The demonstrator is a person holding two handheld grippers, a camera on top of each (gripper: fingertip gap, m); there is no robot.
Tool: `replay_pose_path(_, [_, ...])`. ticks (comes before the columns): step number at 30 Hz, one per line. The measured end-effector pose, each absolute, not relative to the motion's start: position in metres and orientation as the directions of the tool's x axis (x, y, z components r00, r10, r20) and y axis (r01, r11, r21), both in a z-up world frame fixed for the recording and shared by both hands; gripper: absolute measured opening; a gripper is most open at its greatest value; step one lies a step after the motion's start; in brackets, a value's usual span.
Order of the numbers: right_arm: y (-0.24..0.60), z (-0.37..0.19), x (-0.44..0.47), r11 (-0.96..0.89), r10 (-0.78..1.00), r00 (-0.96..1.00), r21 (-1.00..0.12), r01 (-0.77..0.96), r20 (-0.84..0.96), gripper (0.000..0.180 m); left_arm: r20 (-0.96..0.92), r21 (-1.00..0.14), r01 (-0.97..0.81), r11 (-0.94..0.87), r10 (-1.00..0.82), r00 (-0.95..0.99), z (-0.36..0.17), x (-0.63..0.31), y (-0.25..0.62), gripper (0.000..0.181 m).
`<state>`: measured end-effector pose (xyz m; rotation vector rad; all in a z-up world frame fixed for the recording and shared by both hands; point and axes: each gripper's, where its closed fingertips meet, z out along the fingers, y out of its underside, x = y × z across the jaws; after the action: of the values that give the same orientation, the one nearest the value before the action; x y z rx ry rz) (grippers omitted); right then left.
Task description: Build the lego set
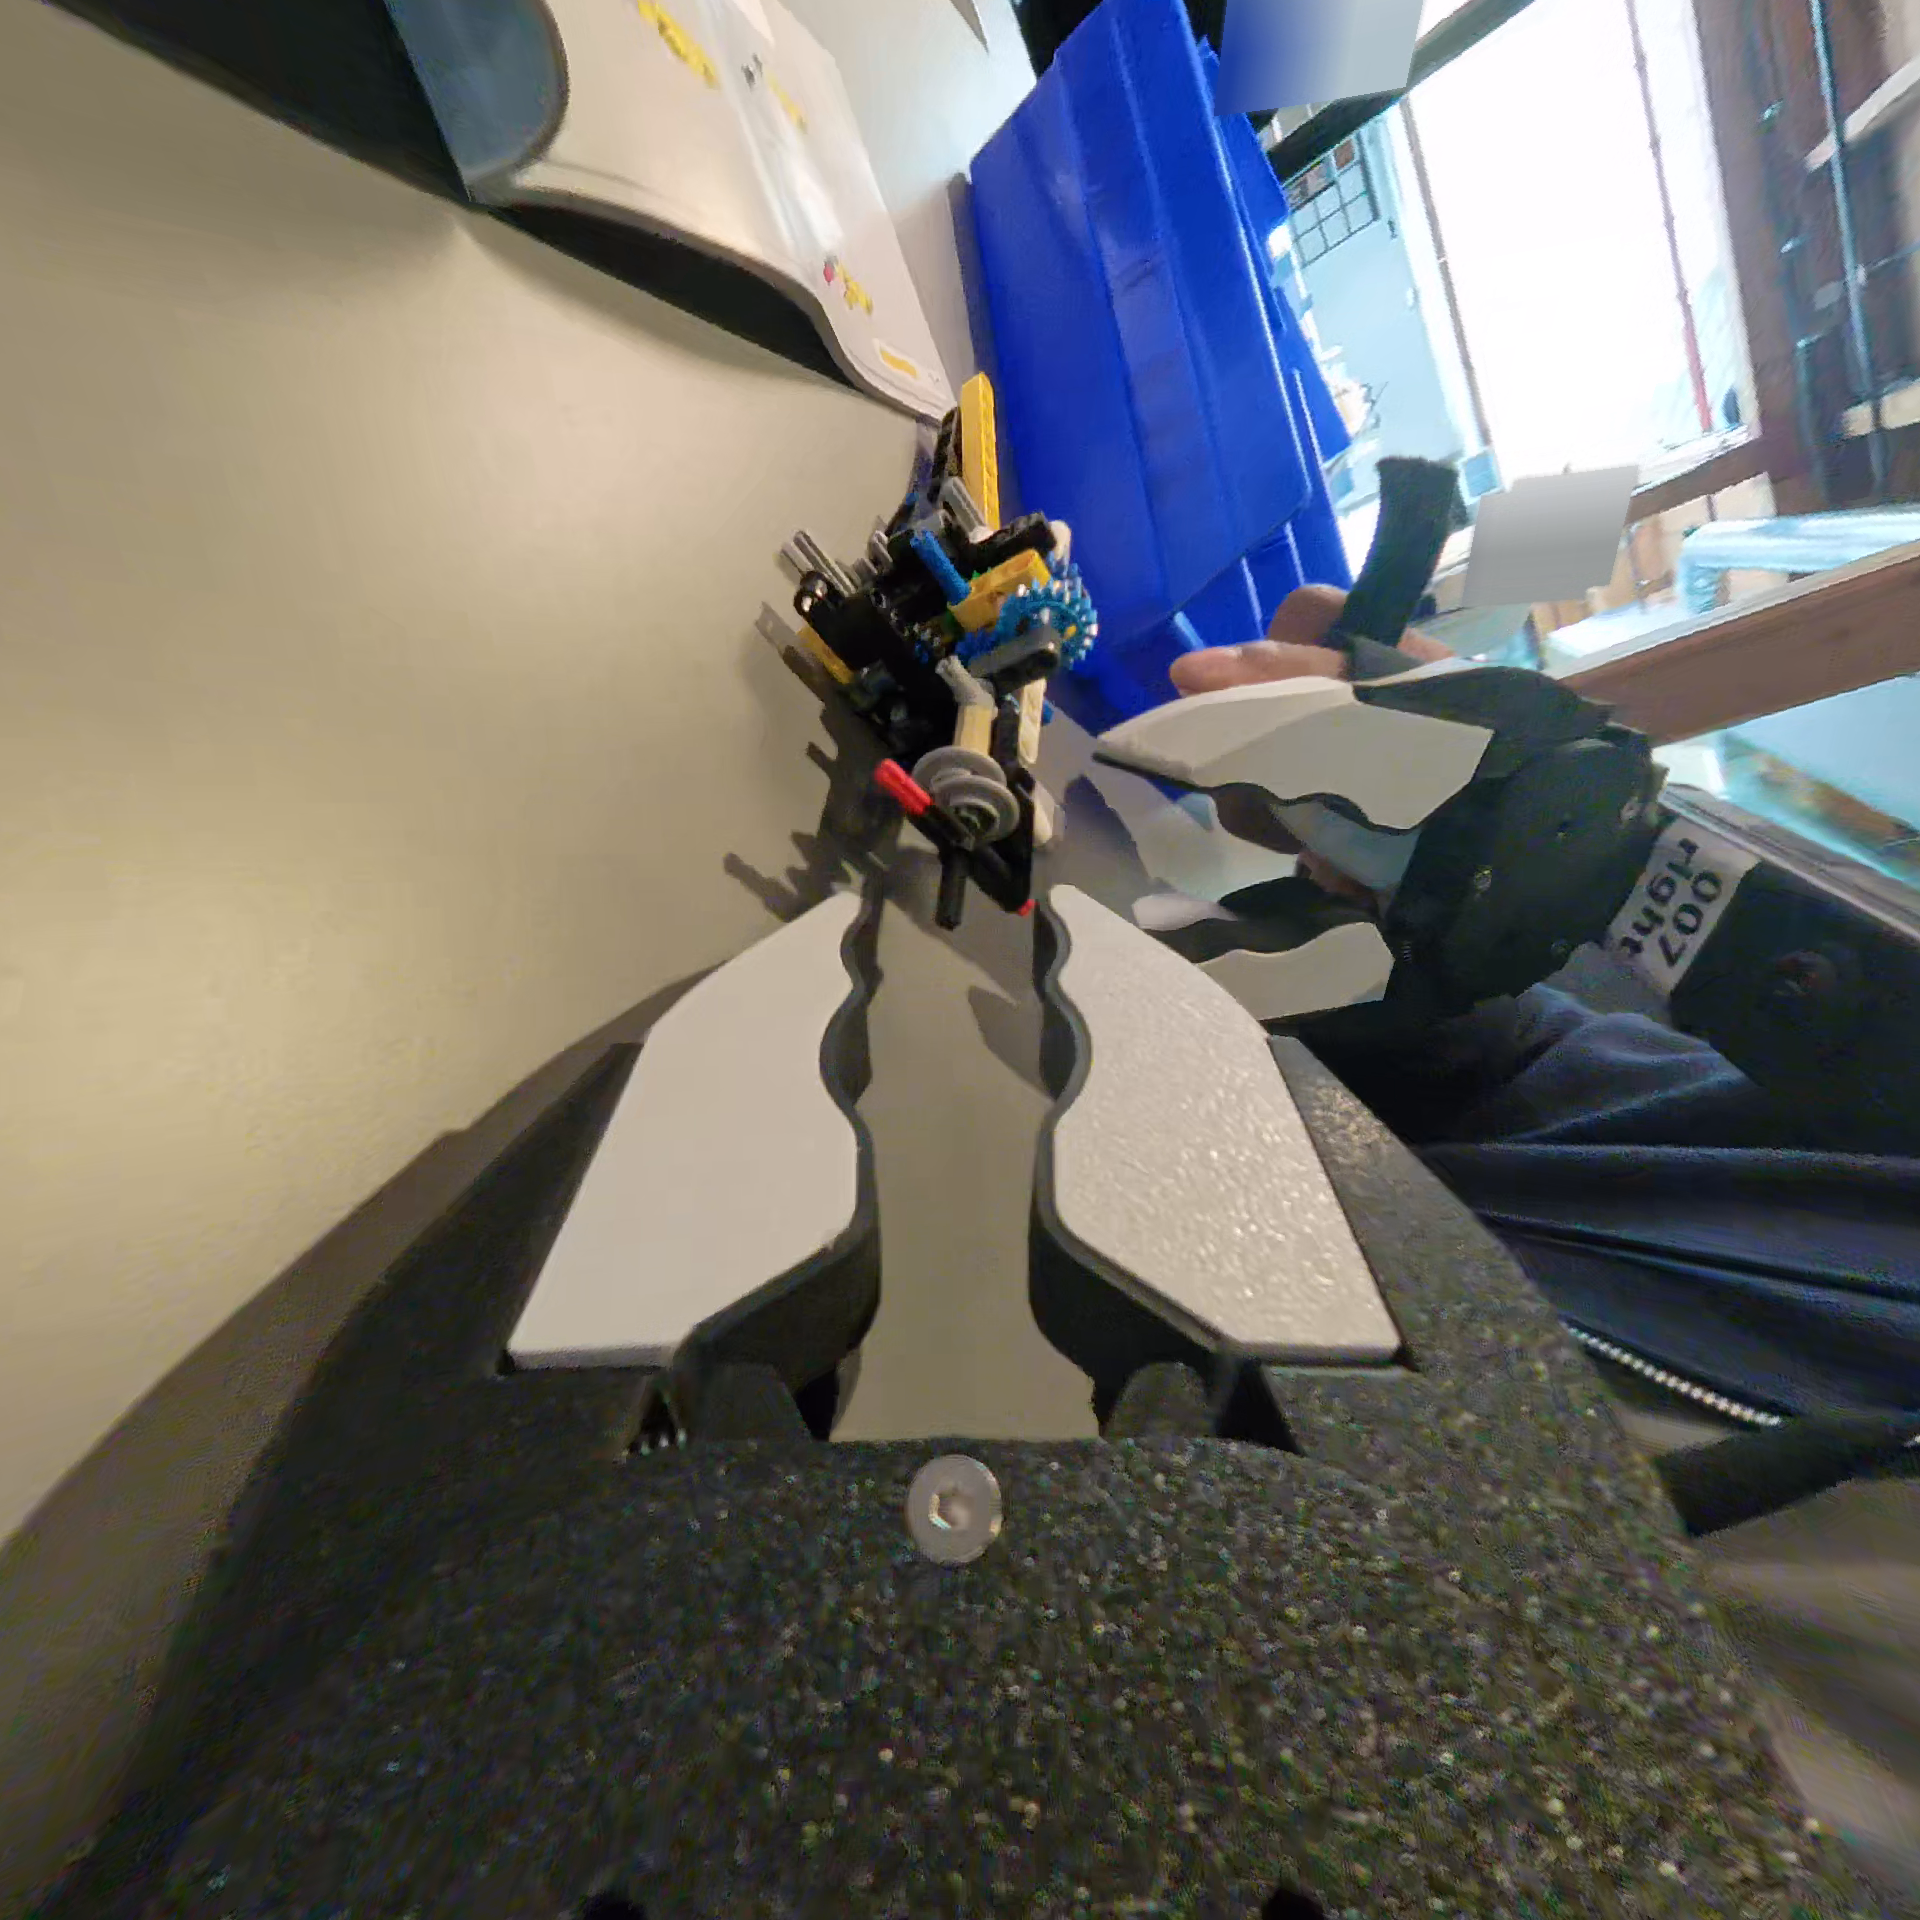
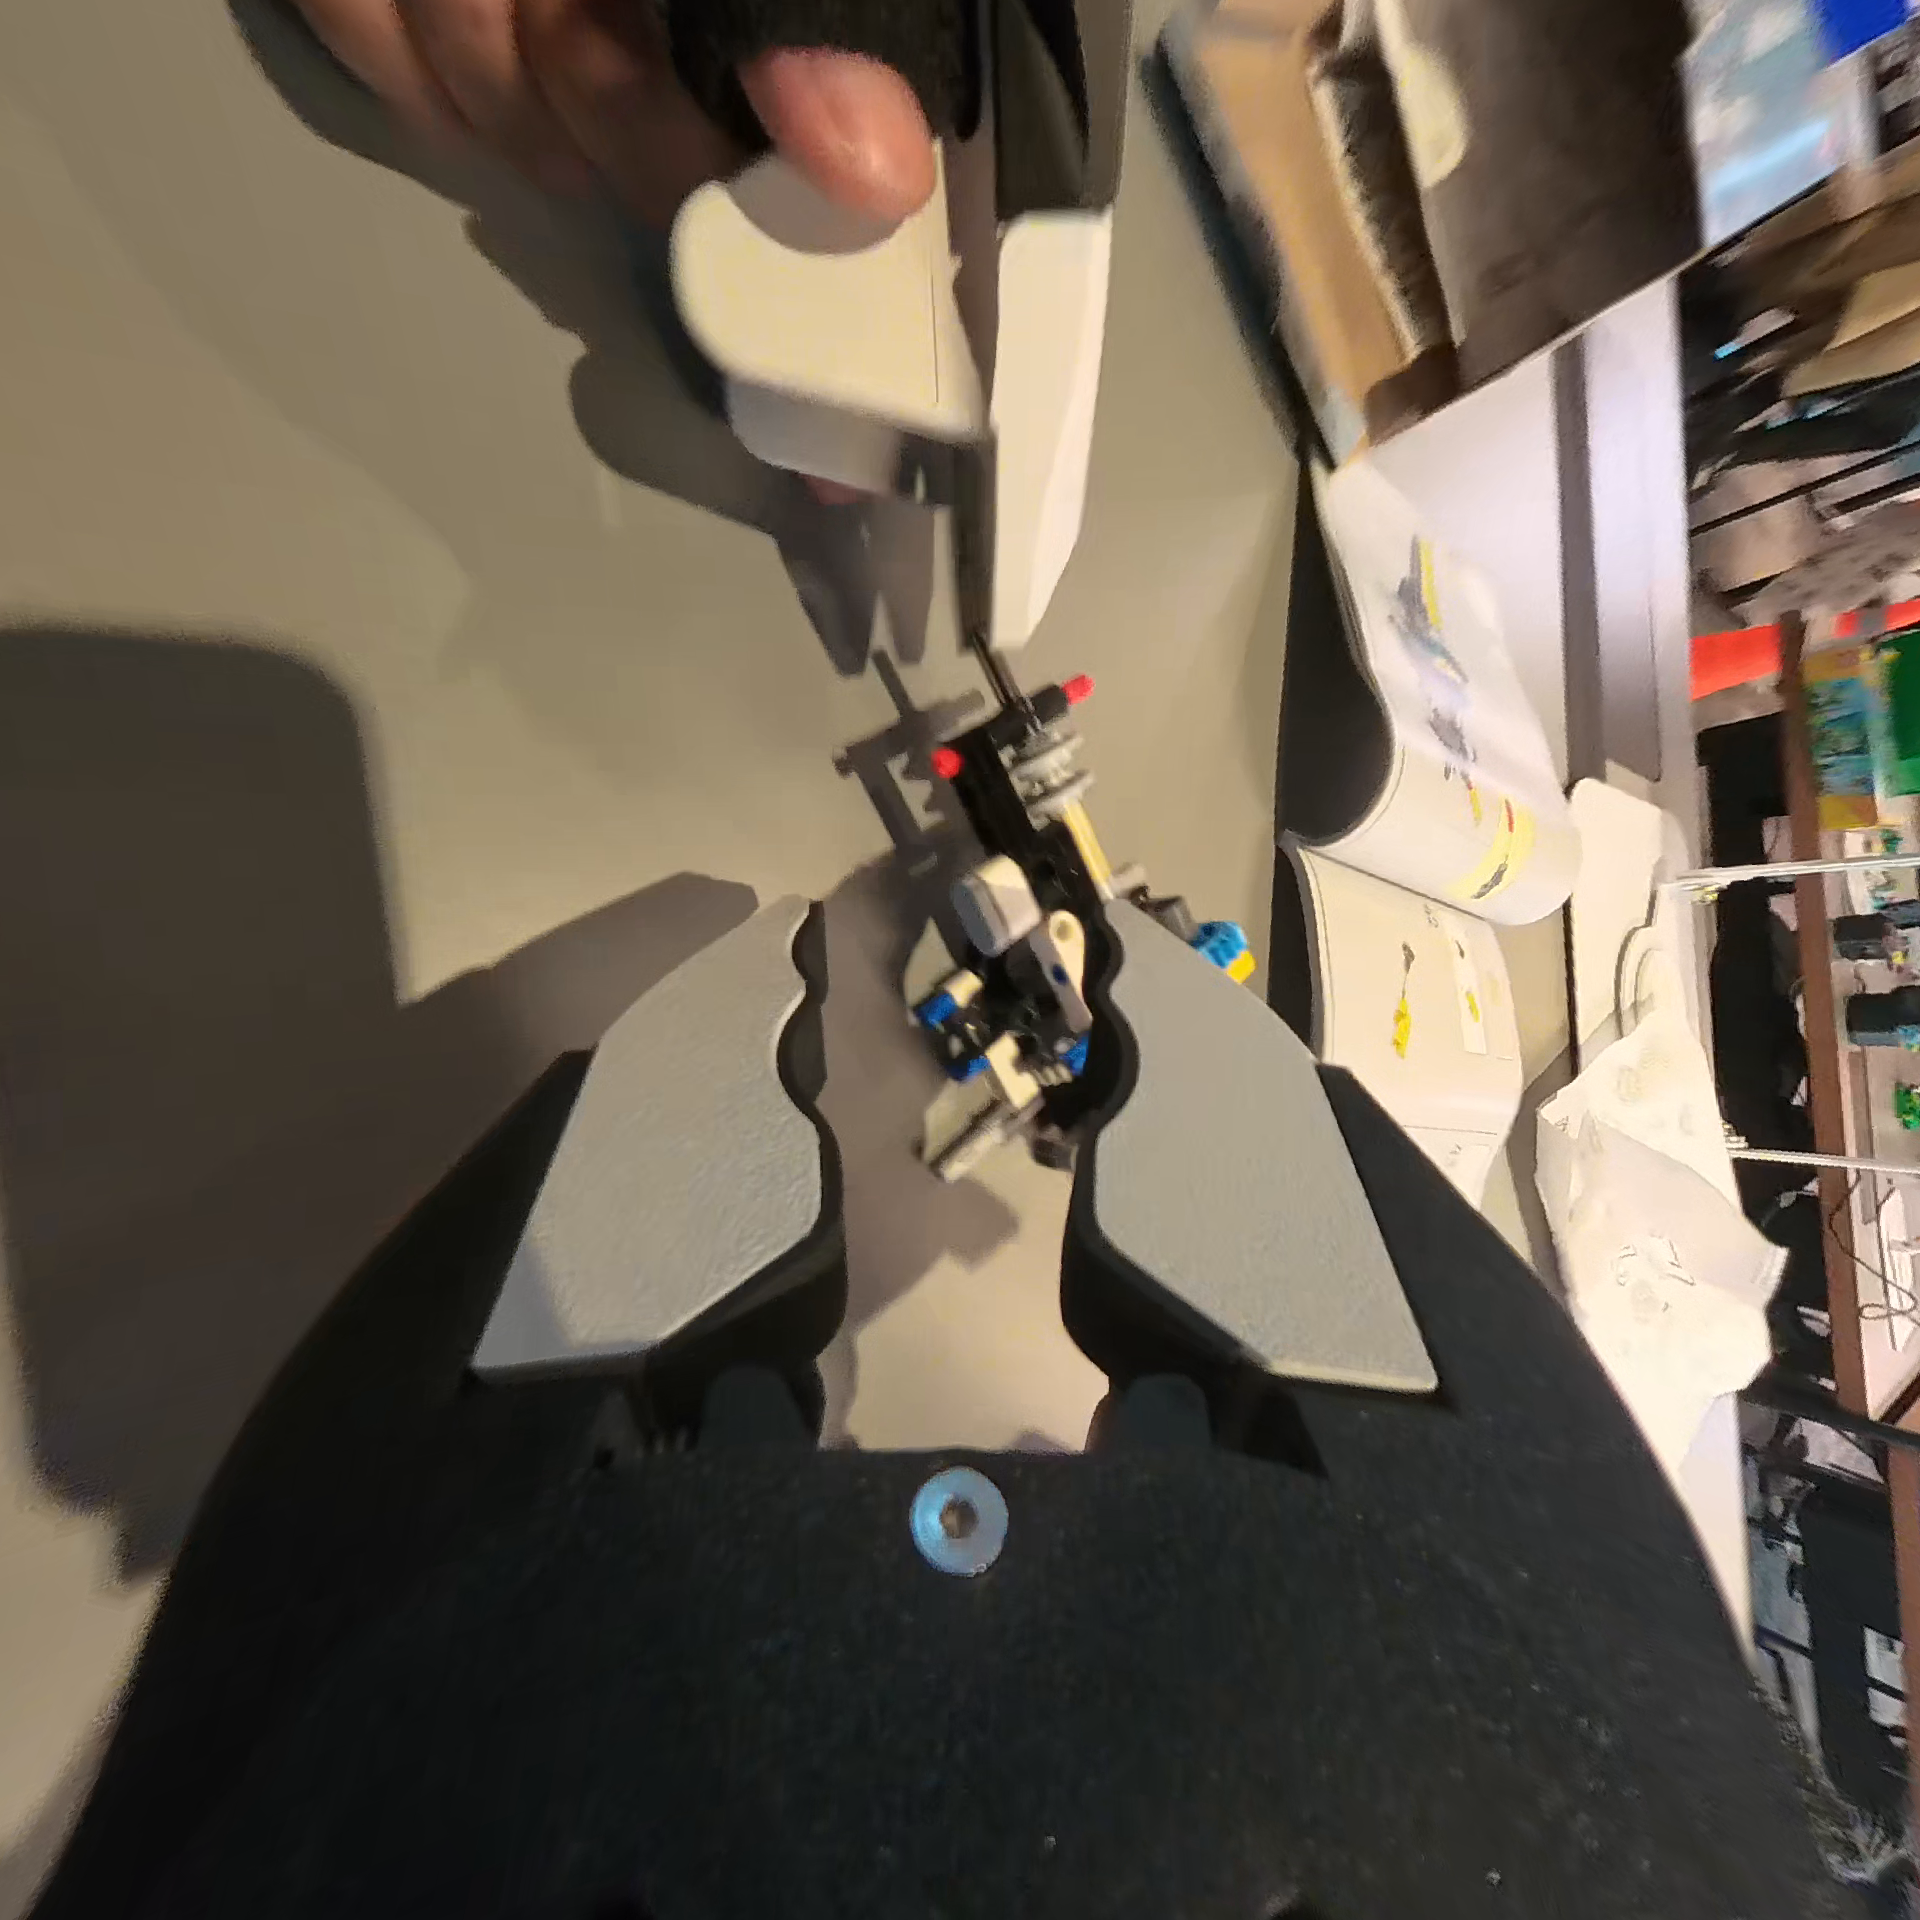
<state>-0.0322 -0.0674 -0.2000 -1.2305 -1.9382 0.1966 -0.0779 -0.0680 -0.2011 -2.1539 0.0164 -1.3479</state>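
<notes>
A partly built lego model (image 1: 935, 644) of black, yellow, blue and grey parts, with a blue gear and red pins, lies on the grey table (image 1: 312, 623). My left gripper (image 1: 951, 930) is open, and its tips sit just short of a black axle end of the model. In the right wrist view the model (image 2: 1008, 935) lies between the fingers of my open right gripper (image 2: 956, 935), close against the right finger (image 2: 1226, 1143). The left gripper (image 2: 935, 364) comes in from the top of that view. The right gripper (image 1: 1299, 831) also shows at the right of the left wrist view.
An open instruction booklet (image 1: 727, 187) lies beyond the model and also shows in the right wrist view (image 2: 1455, 790). Blue bins (image 1: 1122, 364) stand behind the model. A crumpled clear bag (image 2: 1642, 1195) and a cardboard box (image 2: 1455, 208) are at the table's right side. Some 6 cm of space lies between my two pairs of fingers.
</notes>
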Motion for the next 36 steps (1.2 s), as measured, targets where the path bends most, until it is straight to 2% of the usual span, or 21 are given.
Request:
replay_pose_path(5, [-0.075, -0.202, -0.029, 0.518, 0.811, -0.162, -0.564, 0.643, 0.562, 0.044, 0.689, -0.647, 0.218, -0.731, -0.437, 0.578, -0.193, -0.102, -0.068, 0.031])
replay_pose_path(10, [-0.073, -0.208, -0.023, 0.512, 0.818, -0.132, -0.605, 0.610, 0.560, 0.041, 0.463, -0.815, 0.048, -0.577, -0.600, 0.653, -0.187, -0.113, -0.061, 0.036])
replay_pose_path(14, [-0.066, -0.213, -0.024, 0.494, 0.825, -0.104, -0.620, 0.610, 0.555, 0.038, 0.282, -0.901, -0.064, -0.429, -0.692, 0.665, -0.180, -0.112, -0.050, 0.041])
replay_pose_path(20, [-0.053, -0.217, -0.025, 0.471, 0.831, -0.061, -0.641, 0.607, 0.553, 0.034, 0.198, -0.933, -0.129, -0.335, -0.781, 0.593, -0.176, -0.097, -0.048, 0.043])
replay_pose_path(25, [-0.047, -0.216, -0.027, 0.442, 0.848, -0.031, -0.675, 0.591, 0.528, 0.032, 0.224, -0.928, -0.129, -0.348, -0.802, 0.554, -0.176, -0.092, -0.047, 0.050])
replay_pose_path(36, [-0.041, -0.215, -0.026, 0.427, 0.838, 0.019, -0.676, 0.601, 0.546, 0.029, 0.278, -0.916, -0.091, -0.390, -0.784, 0.554, -0.176, -0.094, -0.040, 0.050])
